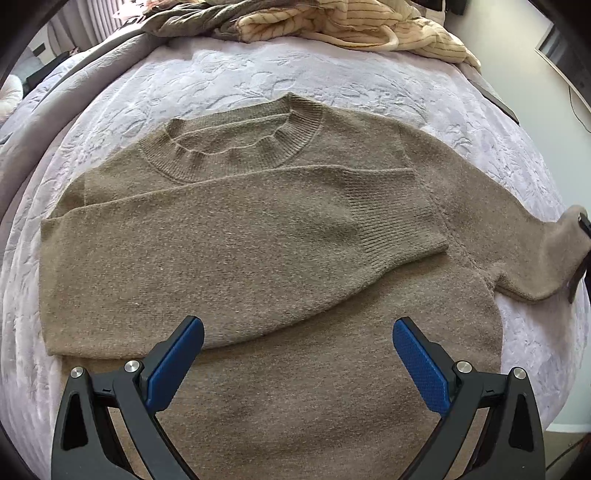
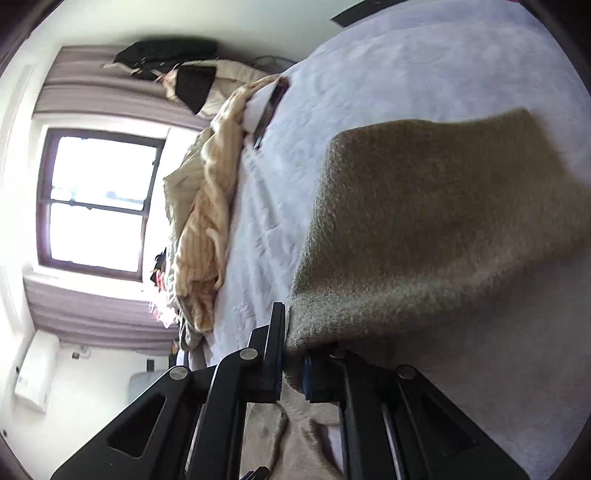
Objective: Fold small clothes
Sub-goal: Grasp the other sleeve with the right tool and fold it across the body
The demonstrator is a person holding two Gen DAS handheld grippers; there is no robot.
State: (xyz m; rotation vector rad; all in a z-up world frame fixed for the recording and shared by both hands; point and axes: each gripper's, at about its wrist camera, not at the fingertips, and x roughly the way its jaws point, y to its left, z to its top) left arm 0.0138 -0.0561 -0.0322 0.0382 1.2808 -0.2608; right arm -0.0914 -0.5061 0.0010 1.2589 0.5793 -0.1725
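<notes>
From my left wrist camera I look steeply down on the brown knit sweater [image 1: 258, 240], which lies flat on a pale embossed bedspread [image 1: 369, 81], collar at the far side. One sleeve [image 1: 229, 236] is folded across the chest, its ribbed cuff pointing right. The left gripper [image 1: 298, 328] hovers over the near hem with its blue-padded fingers [image 1: 177, 363] wide apart and nothing between them. At the far right edge the other sleeve [image 1: 546, 258] is lifted off the bedspread, where a dark part of my right gripper [image 1: 581, 254] shows. A striped cream garment [image 1: 354, 26] is heaped at the far end of the bed.

My right wrist view is rolled sideways and blurred. The right gripper [image 2: 293, 354] is clamped on that brown sleeve [image 2: 424, 229], which fills the frame ahead. Beyond it I see the bedspread [image 2: 406, 74], the cream heap [image 2: 207, 206] and a window [image 2: 99, 199].
</notes>
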